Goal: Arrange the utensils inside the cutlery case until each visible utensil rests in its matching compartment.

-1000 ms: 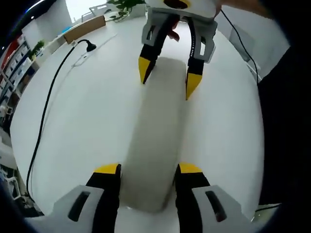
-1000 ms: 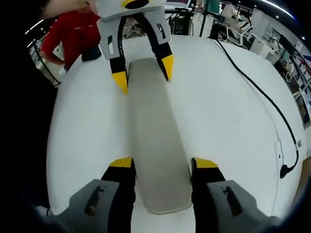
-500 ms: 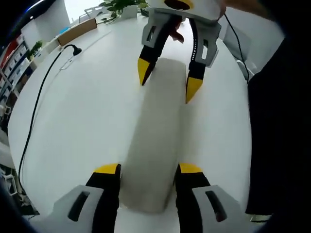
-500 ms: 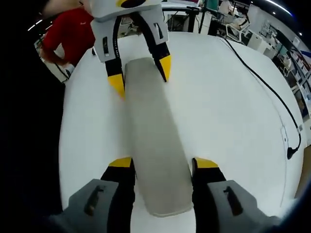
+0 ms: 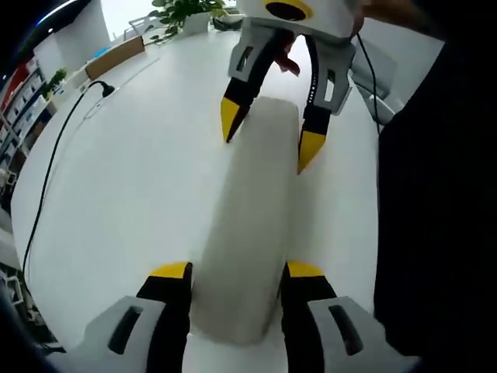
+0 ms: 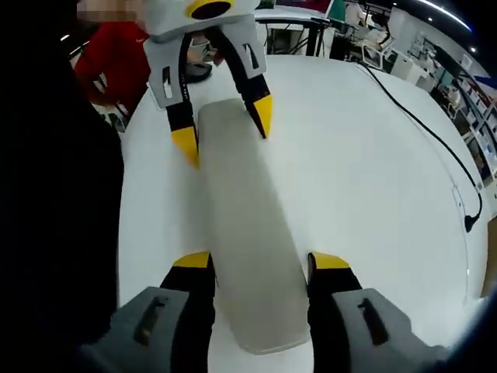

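Note:
A long grey cutlery case (image 5: 252,225) with its lid closed lies lengthwise over the white table (image 5: 132,179); no utensils can be seen. In the left gripper view my left gripper (image 5: 238,272) has its jaws against both sides of the near end. The right gripper (image 5: 269,141) straddles the far end. The right gripper view mirrors this: my right gripper (image 6: 260,262) clasps the near end of the case (image 6: 245,233), and the left gripper (image 6: 225,134) grips the far end. Each gripper is shut on the case.
A black cable (image 5: 54,155) with a plug (image 5: 99,87) runs along the table's left side, also the cable (image 6: 419,116). A potted plant (image 5: 182,9) stands at the back. The person's dark clothing (image 5: 435,202) is beside the case. A person in red (image 6: 116,58) stands beyond the table.
Both grippers and the case between them have shifted together toward the dark-clothed person's side of the table. The grip on the case looks unchanged.

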Demonstrator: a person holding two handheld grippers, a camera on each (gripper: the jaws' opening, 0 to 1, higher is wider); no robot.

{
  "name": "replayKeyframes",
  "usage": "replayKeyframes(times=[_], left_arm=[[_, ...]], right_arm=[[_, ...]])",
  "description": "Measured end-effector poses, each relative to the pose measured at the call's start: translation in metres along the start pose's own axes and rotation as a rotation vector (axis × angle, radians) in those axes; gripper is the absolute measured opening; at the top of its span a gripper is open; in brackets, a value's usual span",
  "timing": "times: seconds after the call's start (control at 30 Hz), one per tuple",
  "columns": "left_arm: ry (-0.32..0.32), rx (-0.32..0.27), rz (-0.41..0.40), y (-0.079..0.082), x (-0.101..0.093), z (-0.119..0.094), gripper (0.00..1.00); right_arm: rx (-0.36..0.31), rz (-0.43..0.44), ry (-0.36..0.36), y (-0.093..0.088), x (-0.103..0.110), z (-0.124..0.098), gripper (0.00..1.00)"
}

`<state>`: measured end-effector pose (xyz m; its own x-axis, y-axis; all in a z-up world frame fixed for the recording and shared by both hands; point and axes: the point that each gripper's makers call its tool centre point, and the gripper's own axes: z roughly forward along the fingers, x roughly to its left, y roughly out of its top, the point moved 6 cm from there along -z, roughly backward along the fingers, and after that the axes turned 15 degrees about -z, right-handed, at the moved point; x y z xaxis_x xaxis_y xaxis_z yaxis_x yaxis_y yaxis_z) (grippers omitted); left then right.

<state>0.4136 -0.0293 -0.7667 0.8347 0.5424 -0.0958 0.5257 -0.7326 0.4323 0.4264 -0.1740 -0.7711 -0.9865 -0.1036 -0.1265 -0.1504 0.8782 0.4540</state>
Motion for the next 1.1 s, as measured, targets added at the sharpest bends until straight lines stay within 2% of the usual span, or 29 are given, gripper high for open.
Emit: replayKeyframes(times=[0.37,0.83,1.1], left_arm=[[0.001,-0.002,-0.007,-0.005,-0.023,0.001,0.47],[0.007,0.01,-0.017,-0.005,-0.024,0.001,0.47],[0.007,-0.031,-0.034,-0.008,-0.025,0.0,0.47]], right_arm=[[-0.01,-0.002,0.002,-0.002,0.02,-0.006,0.45],[0.033,-0.013,0.024,0.002,0.017,-0.005,0.45],[0.025,-0.014,0.021,0.0,0.018,-0.006,0.46]])
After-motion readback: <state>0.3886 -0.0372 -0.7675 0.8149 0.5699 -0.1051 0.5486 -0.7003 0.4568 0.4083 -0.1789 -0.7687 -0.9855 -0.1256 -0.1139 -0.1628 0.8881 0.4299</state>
